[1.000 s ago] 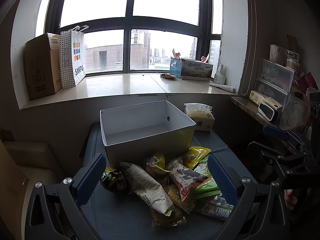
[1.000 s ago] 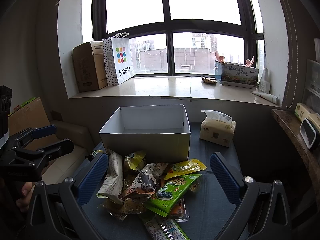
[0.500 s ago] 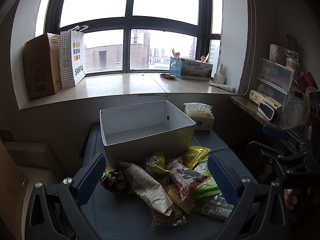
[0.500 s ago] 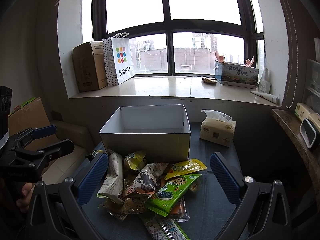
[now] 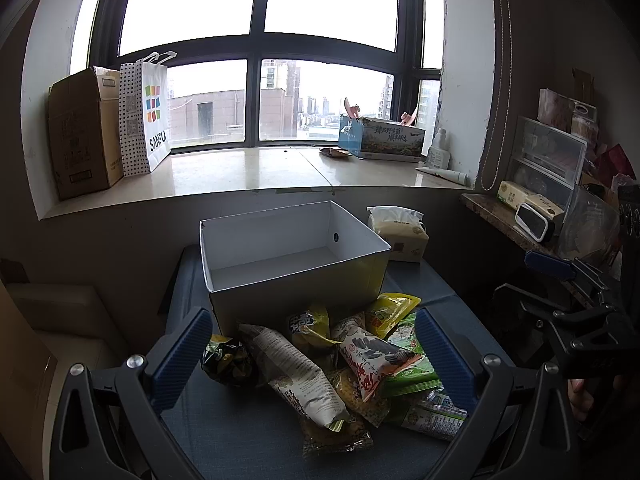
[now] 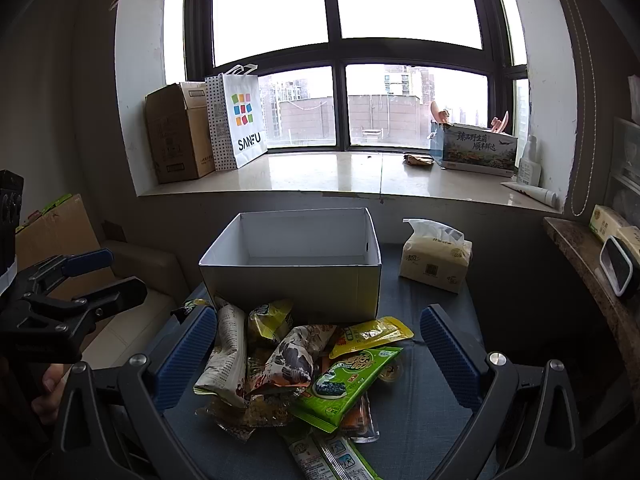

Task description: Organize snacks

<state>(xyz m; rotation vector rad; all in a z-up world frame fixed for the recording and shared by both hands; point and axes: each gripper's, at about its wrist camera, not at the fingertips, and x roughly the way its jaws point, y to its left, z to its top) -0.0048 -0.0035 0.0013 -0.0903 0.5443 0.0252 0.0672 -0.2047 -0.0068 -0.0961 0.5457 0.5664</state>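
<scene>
A heap of snack packets (image 5: 332,364) (image 6: 304,372) lies on a dark blue-grey table (image 5: 240,432) in front of an empty white cardboard box (image 5: 292,256) (image 6: 296,260). Among the packets are a long beige bag (image 5: 292,372), a yellow pouch (image 6: 372,334) and a green seaweed pack (image 6: 348,380). My left gripper (image 5: 312,344) hovers open over the near side of the heap, holding nothing. My right gripper (image 6: 320,344) is open too, above the same heap and empty. Each gripper shows at the edge of the other's view.
A tissue pack (image 6: 436,260) stands right of the box. Behind runs a stone windowsill (image 6: 340,176) with a cardboard carton (image 6: 176,136), a white paper bag (image 6: 240,120) and a printed box (image 6: 476,148). A cluttered shelf (image 5: 532,220) is at the right.
</scene>
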